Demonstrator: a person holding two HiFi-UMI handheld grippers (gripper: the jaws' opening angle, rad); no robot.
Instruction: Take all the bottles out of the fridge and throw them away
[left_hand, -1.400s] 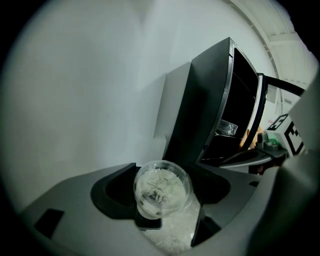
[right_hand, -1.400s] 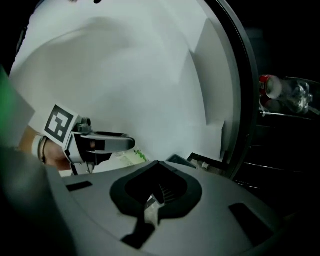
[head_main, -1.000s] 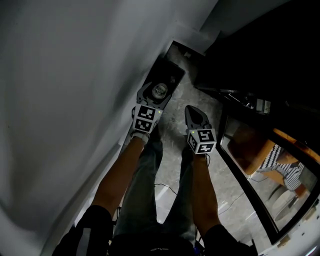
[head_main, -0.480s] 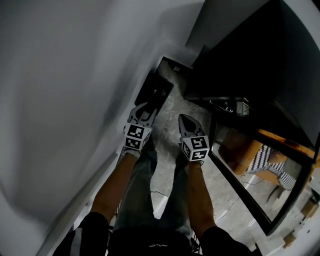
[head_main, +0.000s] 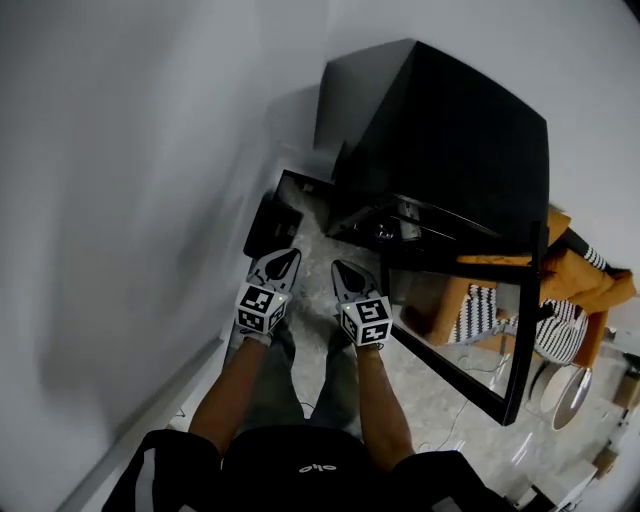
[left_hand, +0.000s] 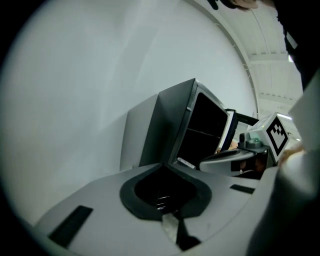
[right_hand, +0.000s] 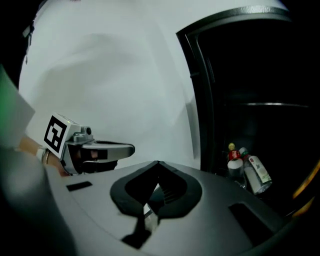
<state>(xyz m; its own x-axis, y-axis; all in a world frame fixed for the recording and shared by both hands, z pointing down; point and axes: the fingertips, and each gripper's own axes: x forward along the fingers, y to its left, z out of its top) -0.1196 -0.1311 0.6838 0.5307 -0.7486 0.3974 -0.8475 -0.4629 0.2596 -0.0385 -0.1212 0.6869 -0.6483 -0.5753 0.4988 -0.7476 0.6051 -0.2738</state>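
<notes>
Head view looked steeply down on two grey, marker-cubed tools held side by side at lower centre of the frame: the left gripper (head_main: 283, 260) and the right gripper (head_main: 343, 270), above a pale marbled floor (head_main: 430, 400). Left gripper view showed its jaws meeting at the tips with nothing between them; they had just been closing, on air. Right gripper view showed the other pair likewise together and empty.

Just above the left gripper in the head view, against the white wall (head_main: 120, 200), lay a black rectangular bin (head_main: 270, 225), its inside too dark to read. Upper right of centre stood the tall black fridge (head_main: 450, 130), its glass-paned door (head_main: 470, 330) swung open toward the lower right. The task's things showed in the right gripper view, low at the right edge inside the dark cabinet. They were a small cluster of clear plastic bottles (right_hand: 250, 172), one red-capped and one pale-labelled and leaning, well apart from both grippers.

By my reading the hands were between trips, with nothing carried and bottles left inside. The next move would call for opening one pair of jaws and reaching low past the door edge. The jaws would then close round a single bottle without toppling its neighbour, before it was carried to the bin
</notes>
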